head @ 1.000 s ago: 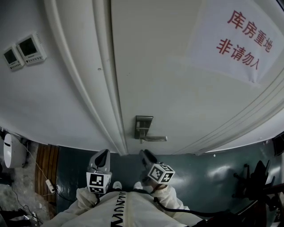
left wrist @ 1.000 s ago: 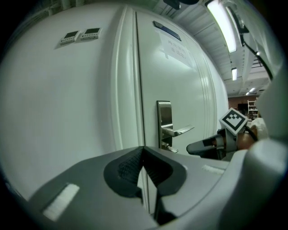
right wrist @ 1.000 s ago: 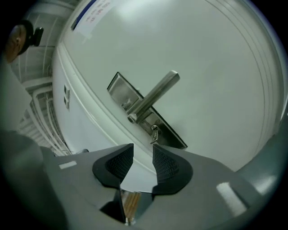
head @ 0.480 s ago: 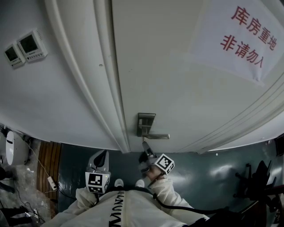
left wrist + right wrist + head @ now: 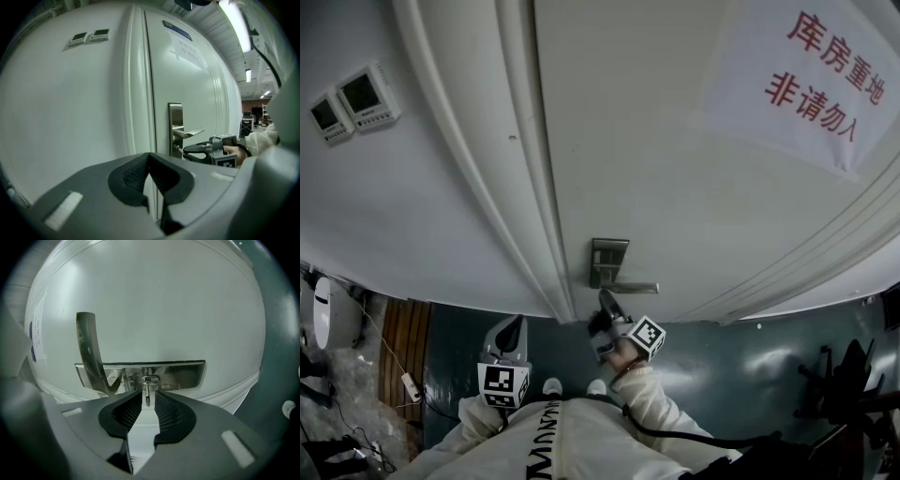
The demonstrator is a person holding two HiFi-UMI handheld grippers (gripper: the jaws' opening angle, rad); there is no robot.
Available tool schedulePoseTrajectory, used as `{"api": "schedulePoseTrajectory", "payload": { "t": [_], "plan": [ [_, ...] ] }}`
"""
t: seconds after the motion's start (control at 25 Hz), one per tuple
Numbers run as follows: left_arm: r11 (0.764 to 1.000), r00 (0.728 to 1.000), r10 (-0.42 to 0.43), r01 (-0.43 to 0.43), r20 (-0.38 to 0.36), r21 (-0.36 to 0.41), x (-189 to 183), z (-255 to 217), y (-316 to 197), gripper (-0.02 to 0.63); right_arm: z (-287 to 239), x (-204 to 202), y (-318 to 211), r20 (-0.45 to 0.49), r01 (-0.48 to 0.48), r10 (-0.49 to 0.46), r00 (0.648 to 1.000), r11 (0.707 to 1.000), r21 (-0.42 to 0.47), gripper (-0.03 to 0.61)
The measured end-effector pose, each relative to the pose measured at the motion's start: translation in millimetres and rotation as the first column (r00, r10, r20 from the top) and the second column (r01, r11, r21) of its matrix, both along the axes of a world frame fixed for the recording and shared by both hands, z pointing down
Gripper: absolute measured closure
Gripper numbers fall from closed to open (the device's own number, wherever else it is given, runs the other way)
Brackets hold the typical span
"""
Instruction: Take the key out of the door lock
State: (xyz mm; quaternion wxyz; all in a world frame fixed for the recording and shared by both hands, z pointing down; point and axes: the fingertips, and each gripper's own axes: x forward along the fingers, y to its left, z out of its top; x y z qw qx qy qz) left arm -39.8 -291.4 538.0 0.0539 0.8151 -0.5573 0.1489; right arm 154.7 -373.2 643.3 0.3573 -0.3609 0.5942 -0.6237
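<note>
While two wall panels [image 5: 352, 103] sit in the upper left of the head view, the left claw [image 5: 516, 326] hangs low and left of centre, apart from the door [image 5: 628, 141]. In the left gripper view this claw [image 5: 149, 157] has its tips pressed together, with nothing between them. Just right of it, at lower centre, the metal lock plate [image 5: 605, 261] carries a handle [image 5: 630, 287]. The right claw [image 5: 606, 300] reaches up under that handle. In the right gripper view the key [image 5: 147, 389] sticks out of the lock plate [image 5: 180, 373], at the centre of the frame, right of the handle [image 5: 89, 350]. The right claw [image 5: 147, 398] has just been closing and stands spread around the key, with a gap showing on each side. A paper notice [image 5: 816, 84] with red print fills the upper right of the door.
</note>
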Motion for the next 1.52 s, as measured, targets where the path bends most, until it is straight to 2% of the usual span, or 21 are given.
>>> {"api": "schedulePoseTrajectory", "payload": {
  "t": [0.36, 1.52],
  "plan": [
    [1.0, 1.0, -0.015, 0.015, 0.004, -0.005, -6.9, 1.5, 0.5, 0.614, -1.6, 1.3, -12.7, 0.05, -0.028, 0.028, 0.998, 1.0, 0.002, 0.533],
    [1.0, 1.0, 0.006, -0.006, -0.005, -0.005, -8.3, 2.8, 4.1, 0.614, -3.9, 3.0, -11.6, 0.001, -0.054, 0.054, 0.999, 0.998, 0.014, 0.554]
  ]
}}
